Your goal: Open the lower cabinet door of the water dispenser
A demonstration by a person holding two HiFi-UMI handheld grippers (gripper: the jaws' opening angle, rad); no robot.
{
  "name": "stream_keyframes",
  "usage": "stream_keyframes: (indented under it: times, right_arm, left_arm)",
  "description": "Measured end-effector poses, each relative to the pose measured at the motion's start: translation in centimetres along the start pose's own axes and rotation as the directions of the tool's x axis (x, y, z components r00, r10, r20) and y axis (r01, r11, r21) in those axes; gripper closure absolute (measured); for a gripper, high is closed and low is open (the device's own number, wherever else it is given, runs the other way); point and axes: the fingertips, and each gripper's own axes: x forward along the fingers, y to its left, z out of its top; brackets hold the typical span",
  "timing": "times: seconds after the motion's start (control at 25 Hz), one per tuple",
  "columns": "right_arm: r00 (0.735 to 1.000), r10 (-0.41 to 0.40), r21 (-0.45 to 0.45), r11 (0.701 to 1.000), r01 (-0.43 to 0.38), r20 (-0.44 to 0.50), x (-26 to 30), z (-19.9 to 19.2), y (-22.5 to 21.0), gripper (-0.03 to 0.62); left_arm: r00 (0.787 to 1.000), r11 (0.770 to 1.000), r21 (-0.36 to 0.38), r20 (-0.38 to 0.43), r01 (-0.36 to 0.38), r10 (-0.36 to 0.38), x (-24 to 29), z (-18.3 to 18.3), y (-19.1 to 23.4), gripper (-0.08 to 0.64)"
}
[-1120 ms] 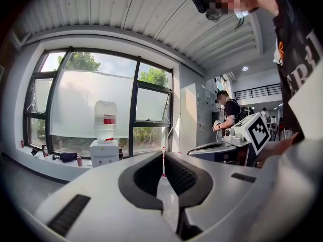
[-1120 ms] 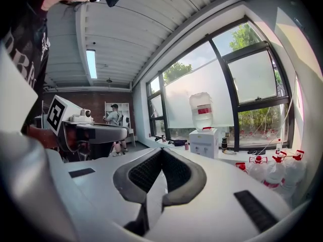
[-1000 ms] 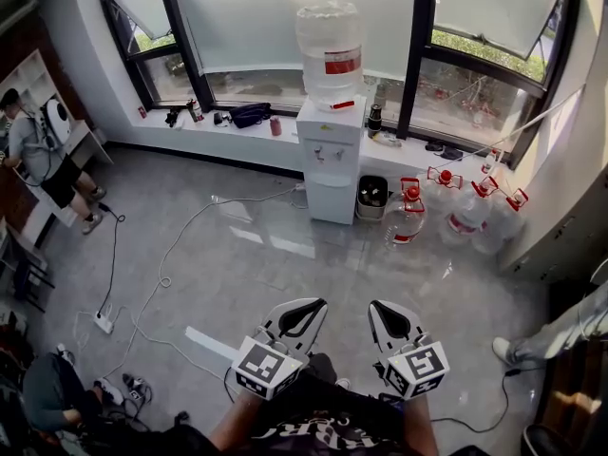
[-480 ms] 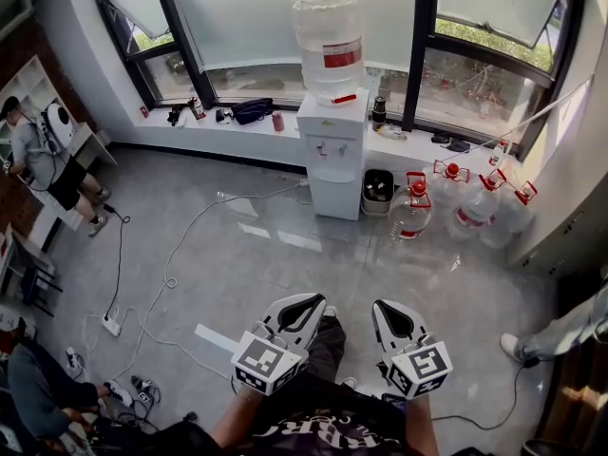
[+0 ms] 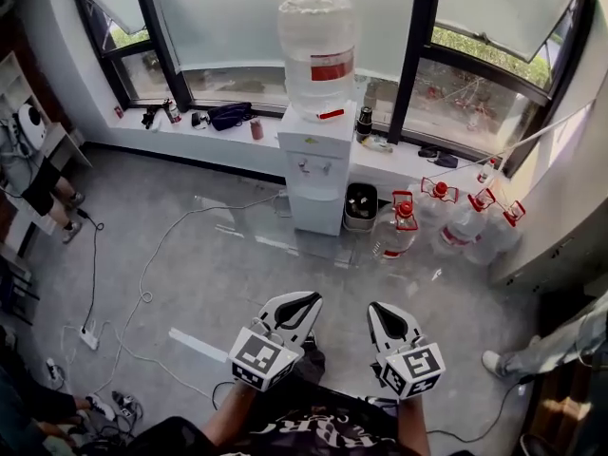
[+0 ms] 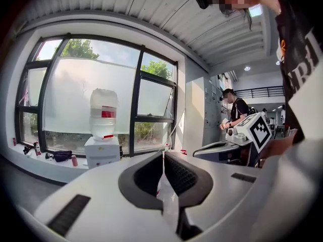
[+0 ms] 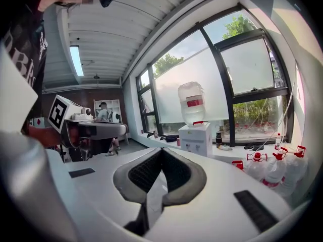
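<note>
The white water dispenser (image 5: 316, 164) stands against the window wall with a clear bottle (image 5: 318, 53) on top; its lower cabinet door (image 5: 314, 209) is closed. It also shows far off as the dispenser (image 6: 102, 153) in the left gripper view and the dispenser (image 7: 196, 137) in the right gripper view. My left gripper (image 5: 312, 301) and right gripper (image 5: 375, 310) are held side by side near the bottom of the head view, well short of the dispenser. Both are shut with nothing between the jaws.
A black bin (image 5: 360, 205) and several water jugs with red caps (image 5: 445, 218) stand right of the dispenser. A white cable (image 5: 152, 255) and power strip (image 5: 87, 337) lie on the grey floor at left. People stand at the left edge (image 5: 28, 169) and right edge (image 5: 546, 350).
Both grippers and the head view have moved forward toward the dispenser, which now looks larger and nearer. The jaws stayed shut.
</note>
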Motion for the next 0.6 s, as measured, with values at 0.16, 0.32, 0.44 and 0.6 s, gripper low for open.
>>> stream_keyframes:
  times: [0.16, 0.32, 0.44, 0.6]
  right_arm:
    - [1.000, 0.007, -0.010, 1.000, -0.007, -0.005, 5.5, 2.4, -1.8, 0.580]
    - [1.000, 0.006, -0.014, 1.000, -0.006, -0.007, 10.7, 4.1, -3.4, 0.580]
    - [1.000, -0.006, -0.013, 1.000, 0.005, -0.011, 13.6, 4.9, -4.3, 0.580]
    - [1.000, -0.010, -0.009, 1.000, 0.009, -0.029, 16.3, 5.2, -5.8, 0.580]
  left_arm:
    - [1.000, 1.000, 0.000, 0.011, -0.006, 0.006, 2.6, 1.5, 5.4, 0.540]
    - [1.000, 1.000, 0.005, 0.015, -0.013, 0.013, 5.2, 2.2, 10.2, 0.540]
    - [1.000, 1.000, 0.000, 0.010, 0.001, -0.001, 6.8, 2.0, 12.9, 0.540]
    - [1.000, 1.000, -0.010, -0.018, 0.021, -0.022, 8.9, 1.2, 15.1, 0.540]
